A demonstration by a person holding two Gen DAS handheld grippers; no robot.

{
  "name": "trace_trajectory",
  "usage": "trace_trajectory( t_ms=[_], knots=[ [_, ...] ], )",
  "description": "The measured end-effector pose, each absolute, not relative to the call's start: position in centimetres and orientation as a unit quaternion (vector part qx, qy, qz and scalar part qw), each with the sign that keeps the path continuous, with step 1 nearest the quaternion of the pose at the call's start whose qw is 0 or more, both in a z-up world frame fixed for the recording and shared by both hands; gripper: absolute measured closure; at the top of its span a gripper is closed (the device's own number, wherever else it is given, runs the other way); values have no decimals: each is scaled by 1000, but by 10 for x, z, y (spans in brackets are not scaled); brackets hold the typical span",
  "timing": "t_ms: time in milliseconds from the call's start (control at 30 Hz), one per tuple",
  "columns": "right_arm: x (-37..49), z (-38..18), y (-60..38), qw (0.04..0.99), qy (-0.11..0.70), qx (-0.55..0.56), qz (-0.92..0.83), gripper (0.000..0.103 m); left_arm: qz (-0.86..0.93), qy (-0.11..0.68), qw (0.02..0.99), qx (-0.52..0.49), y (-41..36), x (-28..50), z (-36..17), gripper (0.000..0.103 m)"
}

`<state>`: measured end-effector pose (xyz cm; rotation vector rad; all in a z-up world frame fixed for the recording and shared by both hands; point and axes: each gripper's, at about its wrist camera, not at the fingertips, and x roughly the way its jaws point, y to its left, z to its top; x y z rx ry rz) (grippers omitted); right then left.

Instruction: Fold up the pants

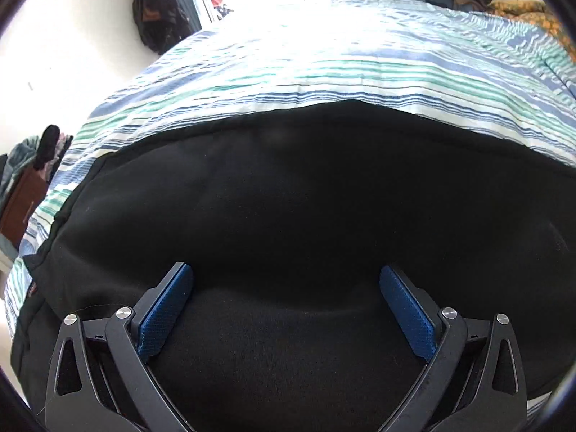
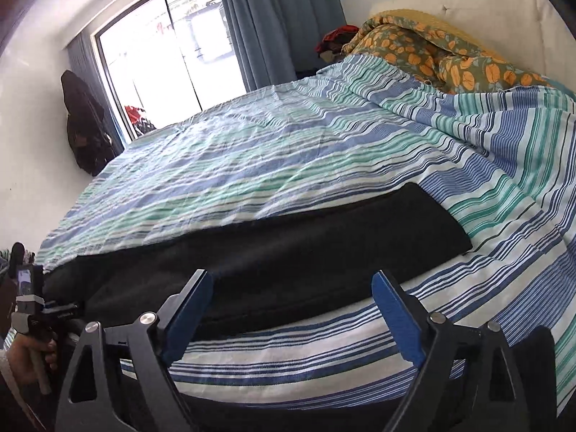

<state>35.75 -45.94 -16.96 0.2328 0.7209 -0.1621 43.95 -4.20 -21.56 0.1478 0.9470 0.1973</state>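
Observation:
Black pants (image 1: 288,180) lie flat on the striped bed cover (image 1: 324,64) and fill most of the left wrist view. My left gripper (image 1: 286,271) hangs open just above them, its blue pads (image 1: 165,313) spread wide with only cloth below. In the right wrist view the pants (image 2: 288,248) form a long dark band along the bed's near edge. My right gripper (image 2: 291,278) stands open over that near edge, and nothing is pinched between its pads (image 2: 399,320). At the far left a hand (image 2: 21,356) holds the other gripper's handle.
An orange floral blanket (image 2: 432,50) is bunched at the head of the bed. Behind the bed are a bright window (image 2: 162,54) and blue curtains (image 2: 277,18). A dark bag (image 2: 84,122) hangs on the white wall. Clothes and a brown box (image 1: 21,201) sit at the left.

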Motion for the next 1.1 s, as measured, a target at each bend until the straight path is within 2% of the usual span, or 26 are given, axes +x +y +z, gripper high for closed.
trace_trajectory(
  t_ms=[233,400,567,800,967,1033,1100],
  knots=[
    [365,-174,-470,921,371,103,-66,13,116,466,872,96,-51,432,-197,1],
    [348,-167,-475,924,366,80,-82,13,22,430,900,65,-92,378,-169,1],
    [342,-180,-478,913,386,68,-115,13,-23,447,886,123,-147,372,-214,0],
    [322,-164,-474,916,380,69,-110,13,-35,448,889,90,-139,370,-209,0],
    [282,-150,-452,905,402,136,-25,13,-32,446,889,96,-142,368,-210,0],
    [262,-162,-441,894,427,136,-11,13,-33,446,889,95,-143,367,-210,0],
    [245,-190,-443,866,483,110,-71,13,-33,446,889,95,-143,366,-211,0]
  ],
)
